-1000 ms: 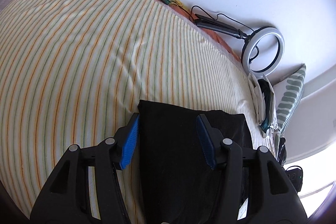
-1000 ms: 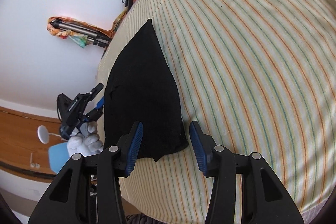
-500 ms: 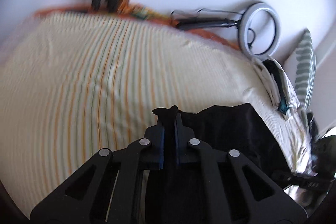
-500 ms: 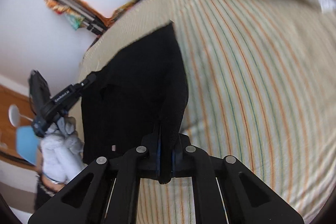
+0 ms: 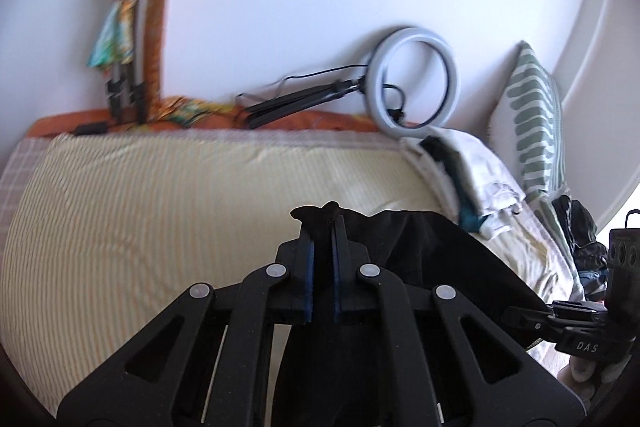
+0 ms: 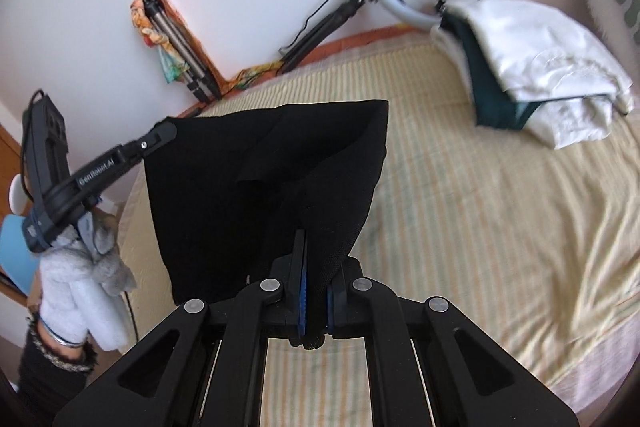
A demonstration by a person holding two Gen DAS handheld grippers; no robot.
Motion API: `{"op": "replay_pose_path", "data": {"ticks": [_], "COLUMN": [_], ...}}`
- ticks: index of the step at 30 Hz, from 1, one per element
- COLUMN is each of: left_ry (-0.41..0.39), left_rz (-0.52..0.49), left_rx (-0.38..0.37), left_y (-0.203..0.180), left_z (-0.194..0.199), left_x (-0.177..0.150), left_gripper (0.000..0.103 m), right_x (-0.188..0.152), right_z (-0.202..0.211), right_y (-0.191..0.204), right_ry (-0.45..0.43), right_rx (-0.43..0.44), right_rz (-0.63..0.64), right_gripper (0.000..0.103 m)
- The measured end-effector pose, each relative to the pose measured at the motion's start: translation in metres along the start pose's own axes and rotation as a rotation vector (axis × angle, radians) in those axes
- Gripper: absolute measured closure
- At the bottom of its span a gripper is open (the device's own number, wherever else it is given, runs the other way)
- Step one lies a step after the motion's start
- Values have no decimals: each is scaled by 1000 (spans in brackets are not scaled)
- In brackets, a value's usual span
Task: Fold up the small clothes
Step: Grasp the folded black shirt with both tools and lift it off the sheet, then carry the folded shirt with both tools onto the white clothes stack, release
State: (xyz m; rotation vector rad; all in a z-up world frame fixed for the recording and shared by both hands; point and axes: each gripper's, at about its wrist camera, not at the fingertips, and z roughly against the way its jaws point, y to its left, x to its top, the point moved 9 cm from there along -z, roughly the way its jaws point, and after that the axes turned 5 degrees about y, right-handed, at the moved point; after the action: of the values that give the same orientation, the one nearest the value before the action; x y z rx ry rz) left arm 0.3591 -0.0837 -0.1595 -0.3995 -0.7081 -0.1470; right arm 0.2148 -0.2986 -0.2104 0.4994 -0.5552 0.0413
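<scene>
While both your grippers clamp the black cloth (image 6: 256, 183), it hangs stretched between them above the bed (image 6: 500, 207). In the left wrist view, the left gripper (image 5: 322, 227) has its blue-padded fingers (image 5: 308, 267) pressed onto one corner of the cloth; a small bunch of fabric pokes out past the tips, and the rest trails off to the right toward the right gripper (image 5: 520, 317), seen low at the frame's right edge. In the right wrist view, the right gripper (image 6: 314, 267) pinches another corner between its fingers (image 6: 302, 291), with a short tail of fabric showing below the pads. From there the cloth spreads up and to the left as a broad, creased sheet, its far corner held by the left gripper (image 6: 168, 131), which you grip in a white-gloved hand (image 6: 80, 279).

The bed carries a yellow sheet with thin stripes. A stack of folded clothes (image 6: 532, 67), white over dark green, lies near the bed's far right corner, well apart from the cloth. A ring light (image 5: 412, 83) on its folded stand leans against the white wall behind the bed, a folded tripod (image 5: 132, 39) wrapped in patterned fabric leans further left, and a striped pillow (image 5: 536, 119) stands at the right.
</scene>
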Motion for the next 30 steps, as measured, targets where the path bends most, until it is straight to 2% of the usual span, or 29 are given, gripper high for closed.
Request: {"op": "replay_pose_path", "data": {"ticks": [5, 12, 22, 25, 30], "left_ry": [-5, -19, -52, -77, -111], "left_rz": [-51, -108, -179, -164, -144], "left_rx": [-34, -101, -175, -178, -120], "left_y": [-46, -121, -228, -242, -246], "left_z": [-17, -59, -144, -167, -207], "left_x": [20, 62, 132, 152, 176], "left_gripper": [99, 99, 99, 99, 99], "right_x": [14, 40, 103, 126, 168], "right_z": [28, 62, 95, 96, 84], "right_y": [-28, -92, -197, -225, -273], "right_ry": [-59, -121, -201, -224, -257], "right_rx": [-32, -100, -250, -314, -310], "right_rz": [-9, -41, -64, -50, -82], "right_gripper": [98, 98, 98, 98, 98]}}
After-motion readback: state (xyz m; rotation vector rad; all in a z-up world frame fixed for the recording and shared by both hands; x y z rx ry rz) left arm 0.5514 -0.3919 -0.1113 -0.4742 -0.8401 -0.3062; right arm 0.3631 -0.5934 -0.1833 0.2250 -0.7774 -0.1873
